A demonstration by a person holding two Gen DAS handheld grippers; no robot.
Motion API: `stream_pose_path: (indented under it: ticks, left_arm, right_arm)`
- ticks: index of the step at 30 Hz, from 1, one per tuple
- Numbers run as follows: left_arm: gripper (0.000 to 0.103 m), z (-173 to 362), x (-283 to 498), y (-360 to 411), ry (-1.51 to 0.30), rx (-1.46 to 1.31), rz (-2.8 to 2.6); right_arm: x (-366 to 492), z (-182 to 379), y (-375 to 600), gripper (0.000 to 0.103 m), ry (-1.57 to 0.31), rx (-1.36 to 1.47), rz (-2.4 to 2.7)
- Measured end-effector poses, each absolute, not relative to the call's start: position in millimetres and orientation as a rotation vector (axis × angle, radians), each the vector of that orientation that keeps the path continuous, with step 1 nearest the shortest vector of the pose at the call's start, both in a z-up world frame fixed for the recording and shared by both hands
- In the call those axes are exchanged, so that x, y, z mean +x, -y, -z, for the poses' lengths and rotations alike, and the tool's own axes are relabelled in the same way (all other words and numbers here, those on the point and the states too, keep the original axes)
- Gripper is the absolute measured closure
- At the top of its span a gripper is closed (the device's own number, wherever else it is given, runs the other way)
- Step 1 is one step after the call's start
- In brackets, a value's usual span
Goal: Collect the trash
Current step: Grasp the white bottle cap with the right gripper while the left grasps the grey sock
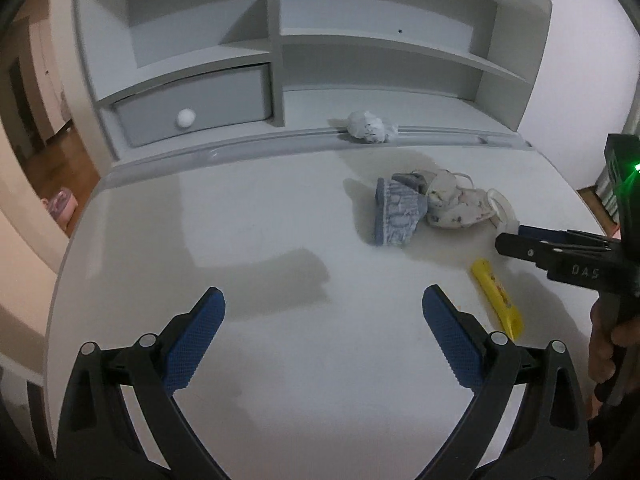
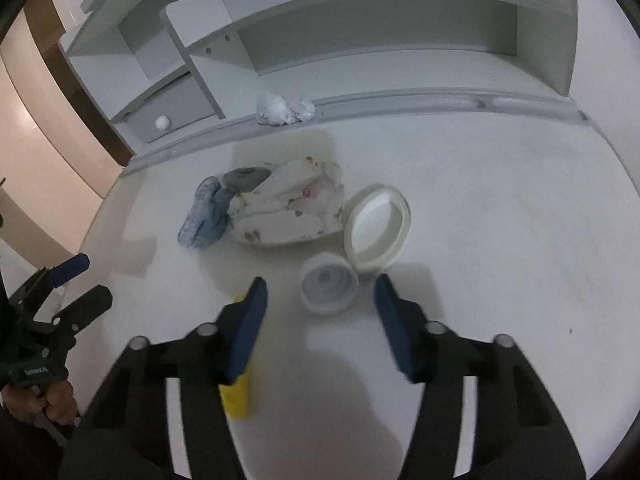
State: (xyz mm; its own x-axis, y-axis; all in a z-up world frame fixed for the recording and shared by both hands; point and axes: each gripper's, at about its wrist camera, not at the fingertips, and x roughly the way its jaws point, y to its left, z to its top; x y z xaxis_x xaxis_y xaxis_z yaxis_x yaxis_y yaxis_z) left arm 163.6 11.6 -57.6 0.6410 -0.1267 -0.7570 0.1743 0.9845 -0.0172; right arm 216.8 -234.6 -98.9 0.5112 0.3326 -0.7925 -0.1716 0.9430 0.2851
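A crumpled white paper ball [image 1: 370,127] lies on the grey ledge at the back of the desk; it also shows in the right wrist view [image 2: 282,109]. A yellow wrapper [image 1: 498,300] lies on the desk, partly hidden under my right gripper's left finger [image 2: 237,394]. A small white cap [image 2: 329,289] lies just ahead of my right gripper [image 2: 320,300], which is open above it. A roll of white tape [image 2: 378,227] stands beside the cap. My left gripper [image 1: 323,308] is open and empty over bare desk.
A blue patterned sock [image 1: 396,216] and a white printed cloth [image 1: 452,204] lie mid-desk; both show in the right wrist view [image 2: 202,214] [image 2: 288,210]. A grey shelf unit with a drawer [image 1: 192,108] stands at the back. The desk edge [image 1: 68,248] drops off left.
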Motion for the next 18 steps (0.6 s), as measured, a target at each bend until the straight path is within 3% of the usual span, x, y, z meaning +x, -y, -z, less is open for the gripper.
stream_pose_path:
  ticks: [2, 14, 17, 18]
  left_arm:
    - [0.007, 61.9, 177.3, -1.9, -0.857, 0.067, 0.184]
    - [0.009, 87.2, 237.9, 47.8, -0.892, 0.112, 0.212]
    - [0.046, 90.8, 239.0, 48.8, -0.914, 0.111, 0.221]
    - [0.063, 91.5, 238.4, 49.5, -0.927, 0.104, 0.237]
  right_arm:
    - [218.5, 100.0, 236.1, 0.071, -0.99, 0.175, -0.297]
    - [185.2, 85.6, 274.8, 0.072, -0.967, 0.184, -0.258]
    - [172.3, 82.4, 290.8, 0.072, -0.955, 0.201, -0.235]
    - [168.0, 81.2, 295.6, 0.072, -0.951, 0.204, -0.228]
